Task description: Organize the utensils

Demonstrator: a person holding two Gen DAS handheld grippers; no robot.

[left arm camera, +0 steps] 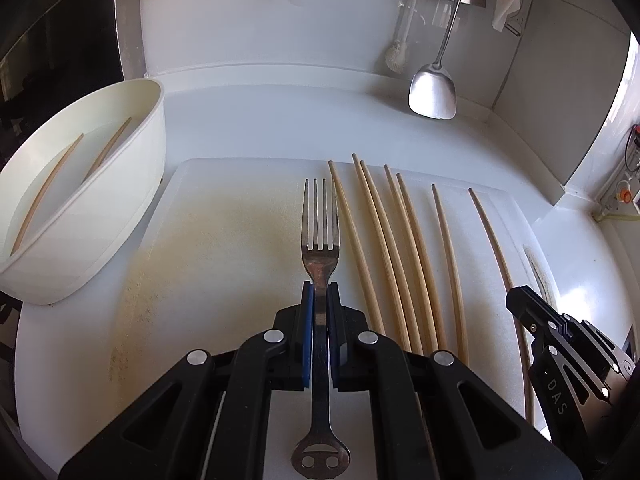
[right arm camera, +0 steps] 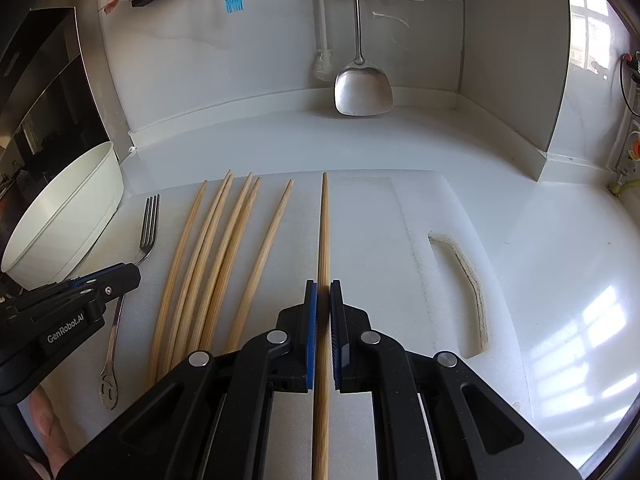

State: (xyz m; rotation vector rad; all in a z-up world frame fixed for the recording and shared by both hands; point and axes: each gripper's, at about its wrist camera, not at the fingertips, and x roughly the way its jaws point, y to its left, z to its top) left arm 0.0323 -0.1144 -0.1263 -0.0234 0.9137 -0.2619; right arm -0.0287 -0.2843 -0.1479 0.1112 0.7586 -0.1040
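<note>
The left gripper [left arm camera: 321, 292] has its fingers pinching the fork [left arm camera: 320, 236] at its neck above the white cutting board [left arm camera: 224, 240]. The right gripper [right arm camera: 323, 292] pinches one chopstick [right arm camera: 323, 232], rightmost of the chopsticks [right arm camera: 224, 248]. The white holder [left arm camera: 120, 184] stands far left on the desk [right arm camera: 540, 240].
</note>
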